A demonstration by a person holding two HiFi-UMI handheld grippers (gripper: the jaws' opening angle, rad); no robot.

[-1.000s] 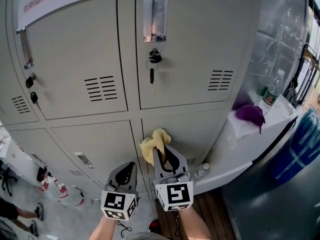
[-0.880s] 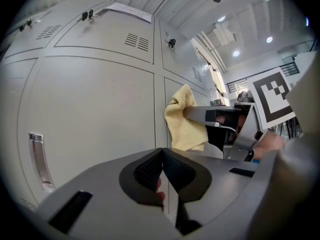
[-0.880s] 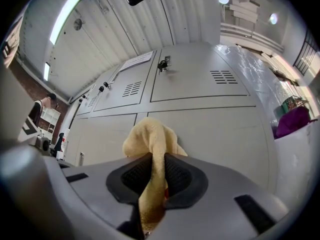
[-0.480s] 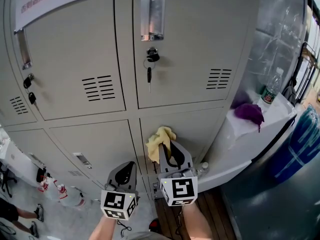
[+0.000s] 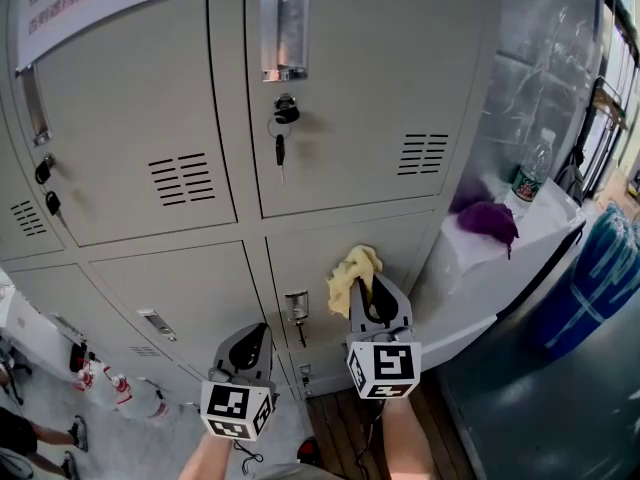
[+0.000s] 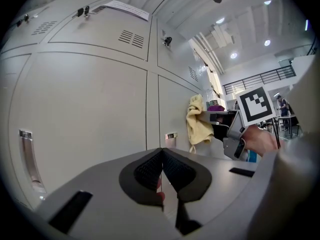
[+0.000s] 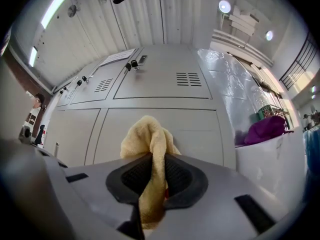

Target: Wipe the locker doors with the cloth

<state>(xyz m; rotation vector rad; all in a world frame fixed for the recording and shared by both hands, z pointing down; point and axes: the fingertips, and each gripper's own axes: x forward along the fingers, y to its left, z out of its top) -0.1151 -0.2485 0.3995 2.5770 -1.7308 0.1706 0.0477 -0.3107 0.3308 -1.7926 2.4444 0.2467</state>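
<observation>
Cloth (image 5: 352, 275) bunched upward toward door (image 5: 330, 263)

Left claw (image 5: 254, 334) sits low, jaws together; right claw (image 5: 372, 290), further forward, pinches the cloth (image 5: 350, 268).

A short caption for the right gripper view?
Right gripper shut on a yellow cloth, facing a grey locker door.

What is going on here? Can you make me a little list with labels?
Place: grey lockers
Right gripper: shut on the yellow cloth
Cloth position: held up by the lower locker door; touching it, cannot tell
Left gripper: shut, empty
Upper door: key hanging in its lock
Beside lockers: purple bundle and a bottle on a white ledge
</observation>
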